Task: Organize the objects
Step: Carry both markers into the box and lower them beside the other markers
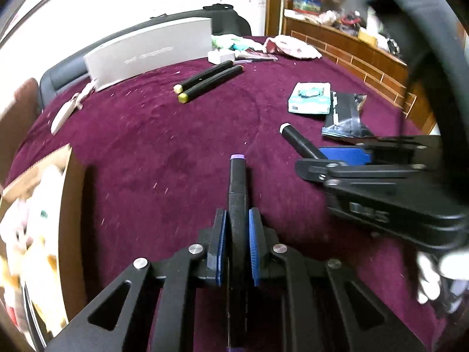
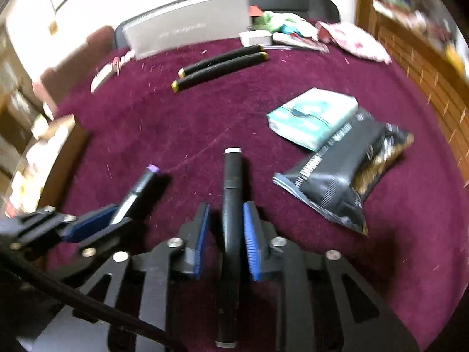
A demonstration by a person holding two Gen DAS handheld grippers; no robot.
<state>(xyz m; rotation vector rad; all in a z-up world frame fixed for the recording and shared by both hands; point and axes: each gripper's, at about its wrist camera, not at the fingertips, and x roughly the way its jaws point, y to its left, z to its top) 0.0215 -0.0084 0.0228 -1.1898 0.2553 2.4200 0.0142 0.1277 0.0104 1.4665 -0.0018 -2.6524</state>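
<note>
My left gripper (image 1: 237, 220) is shut on a black marker with a purple cap (image 1: 238, 182), held above the maroon tablecloth (image 1: 152, 146). My right gripper (image 2: 225, 214) is shut on a black marker with a white cap (image 2: 232, 182). The right gripper shows at the right of the left wrist view (image 1: 337, 164) with its white-capped marker (image 1: 296, 140). The left gripper shows at the left of the right wrist view (image 2: 111, 220) with the purple-capped marker (image 2: 140, 187). Two black markers with yellow caps (image 1: 211, 80) lie side by side at the far middle; they also show in the right wrist view (image 2: 219, 64).
A teal tissue pack (image 2: 313, 117) and a black snack bag (image 2: 346, 173) lie at the right. A grey box (image 1: 152, 52) stands at the back. A cardboard box (image 1: 38, 220) sits at the left edge. Clutter (image 1: 263, 50) lies at the far side. A wooden cabinet (image 1: 366, 55) stands right.
</note>
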